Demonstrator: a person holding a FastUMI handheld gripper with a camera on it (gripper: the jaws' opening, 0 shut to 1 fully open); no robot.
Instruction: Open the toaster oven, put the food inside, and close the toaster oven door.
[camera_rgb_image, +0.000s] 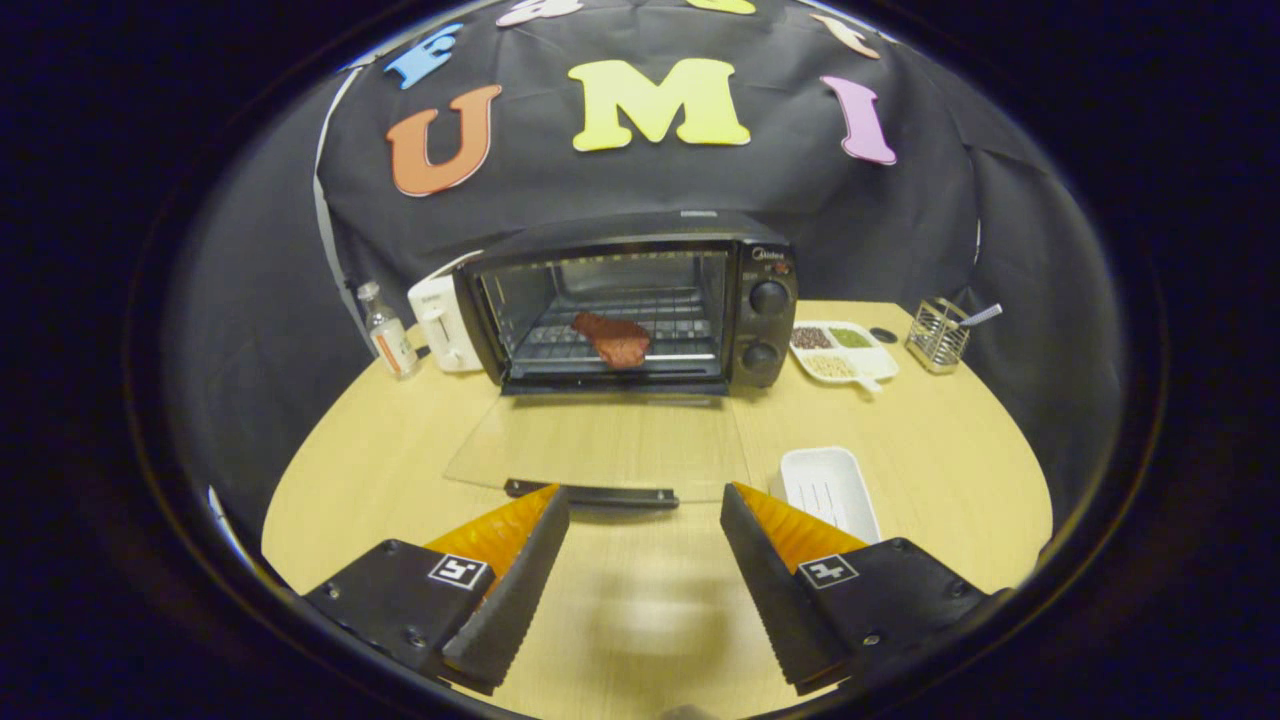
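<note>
Gripper (645, 510) spread wide, empty, just short of the door handle (590, 493). Glass door (600, 440) lies flat, nearly invisible against the surface (940, 450). Meat (612, 339) on the toaster oven (630, 300) rack; white tray (830, 490) beside the right finger.

Wooden table (940, 470), black cloth wall (560, 200)

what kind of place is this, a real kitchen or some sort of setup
Likely a staged kitchen booth, not a real kitchen: a toaster oven with its door folded down and food on its rack stands on a wooden table backed by black cloth. The open claw hovers before the door, holding nothing.
</note>
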